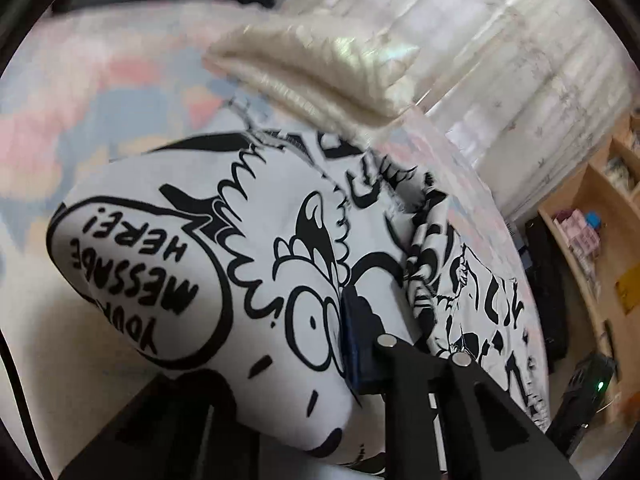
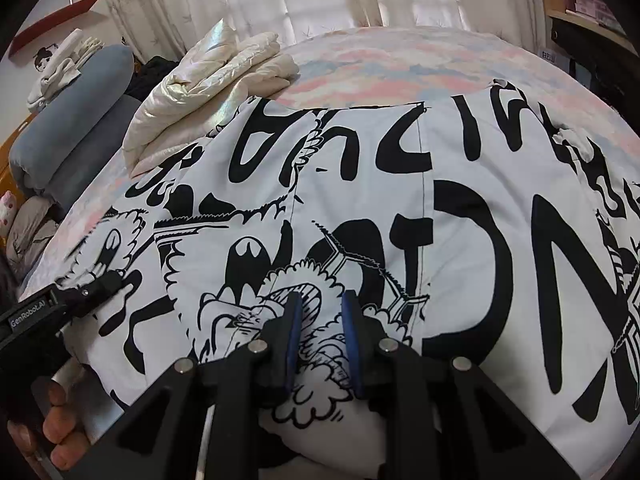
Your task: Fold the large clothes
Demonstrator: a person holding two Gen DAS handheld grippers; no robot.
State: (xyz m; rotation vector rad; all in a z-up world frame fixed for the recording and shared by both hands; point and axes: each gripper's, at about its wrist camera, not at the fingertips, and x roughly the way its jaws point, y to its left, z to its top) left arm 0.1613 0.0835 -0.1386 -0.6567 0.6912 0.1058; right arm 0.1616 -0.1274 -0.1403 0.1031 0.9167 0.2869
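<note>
The left gripper [image 1: 352, 344] is clenched on a raised fold of the black-and-white printed garment [image 1: 240, 264], which drapes over its fingers at lower centre of the left view. In the right view, the right gripper [image 2: 320, 344] hangs with blue pads [image 2: 294, 332] apart, released, just above the garment spread across the pastel bedspread [image 2: 380, 68]. A folded cream quilt [image 2: 208, 88] lies at upper left, touching the garment's far edge.

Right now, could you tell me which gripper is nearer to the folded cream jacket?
Left. The left gripper grips the printed garment on the side by the cream jacket; the right gripper is open over the garment's middle, farther away.
</note>
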